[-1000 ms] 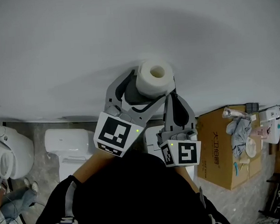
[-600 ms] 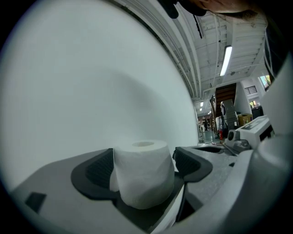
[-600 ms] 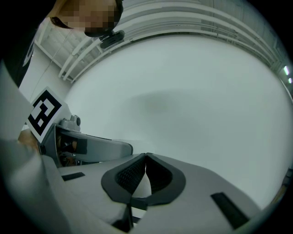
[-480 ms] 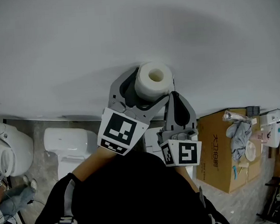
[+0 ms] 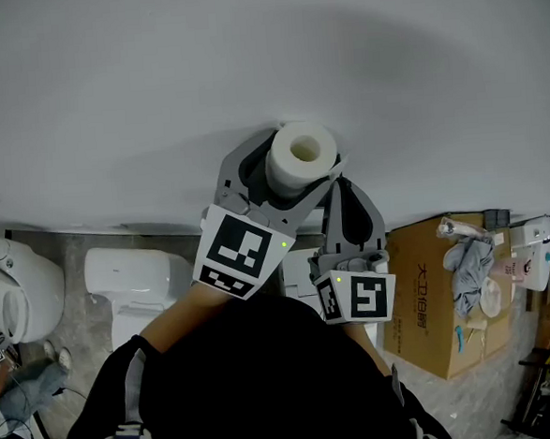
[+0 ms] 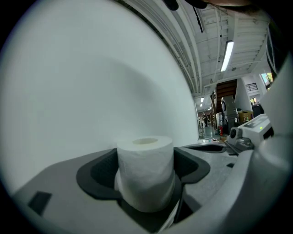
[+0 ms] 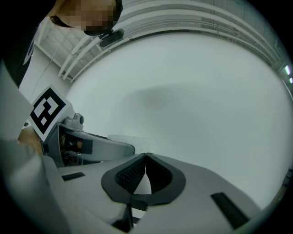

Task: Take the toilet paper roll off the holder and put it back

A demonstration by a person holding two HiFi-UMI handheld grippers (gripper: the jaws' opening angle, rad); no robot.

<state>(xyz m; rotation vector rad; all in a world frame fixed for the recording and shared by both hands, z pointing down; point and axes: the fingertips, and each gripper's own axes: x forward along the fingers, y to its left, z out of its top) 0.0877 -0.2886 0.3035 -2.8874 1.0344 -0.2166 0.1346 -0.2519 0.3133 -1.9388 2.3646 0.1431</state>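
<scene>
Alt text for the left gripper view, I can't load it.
A white toilet paper roll stands upright between the left tongs, which are closing on its sides. A plain white wall fills the background.

Dark Chinese characters printed down the side of the cardboard box (image 5: 416,321), lower right of the toilet paper roll (image 5: 301,156); too small to read surely. Nothing else legible.

Left gripper (image 6: 145,157) edges right and farther toward the wall, jaws closing snug onto the toilet paper roll (image 5: 300,154).
</scene>
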